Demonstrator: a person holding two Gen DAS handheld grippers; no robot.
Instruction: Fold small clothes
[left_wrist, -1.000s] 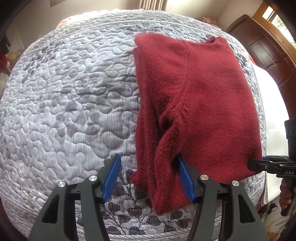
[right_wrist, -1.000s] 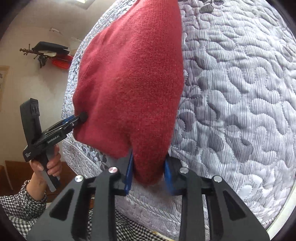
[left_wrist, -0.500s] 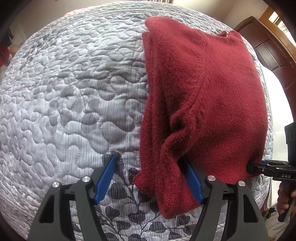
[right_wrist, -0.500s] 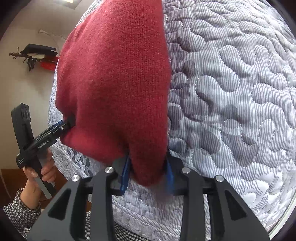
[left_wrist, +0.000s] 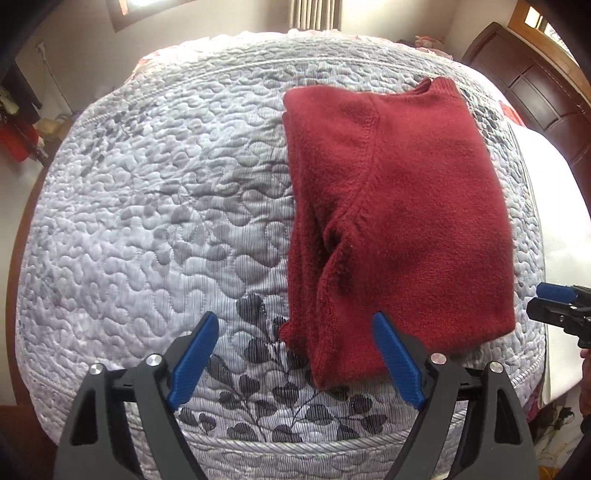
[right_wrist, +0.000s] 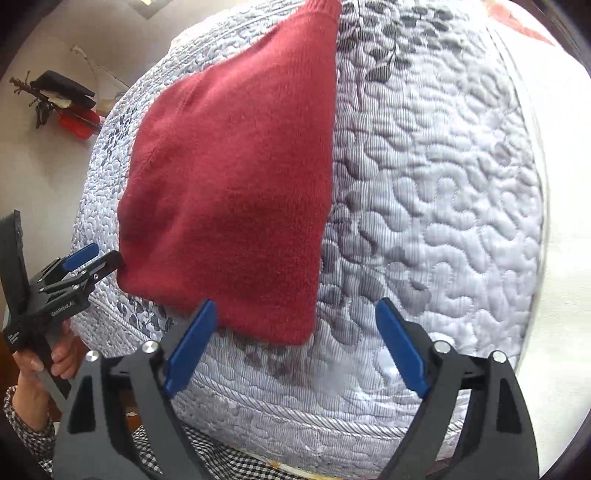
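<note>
my left claw (left_wrist: 295, 363) is released, blue pads spread wide, nothing between them. the red sweater (left_wrist: 399, 221) lies folded just ahead of it and a little to its right, the near hem reaching down between the pads without touching either that i can tell. my right claw (right_wrist: 295, 347) is released too, pads apart, the sweater's near corner just ahead of its left pad. from there the left claw shows off to the left, tip close by the sweater's edge, gripped by my hand (right_wrist: 55, 360) in a checked sleeve (right_wrist: 26, 424). grey quilted bedspread (left_wrist: 147, 221) under everything.
</note>
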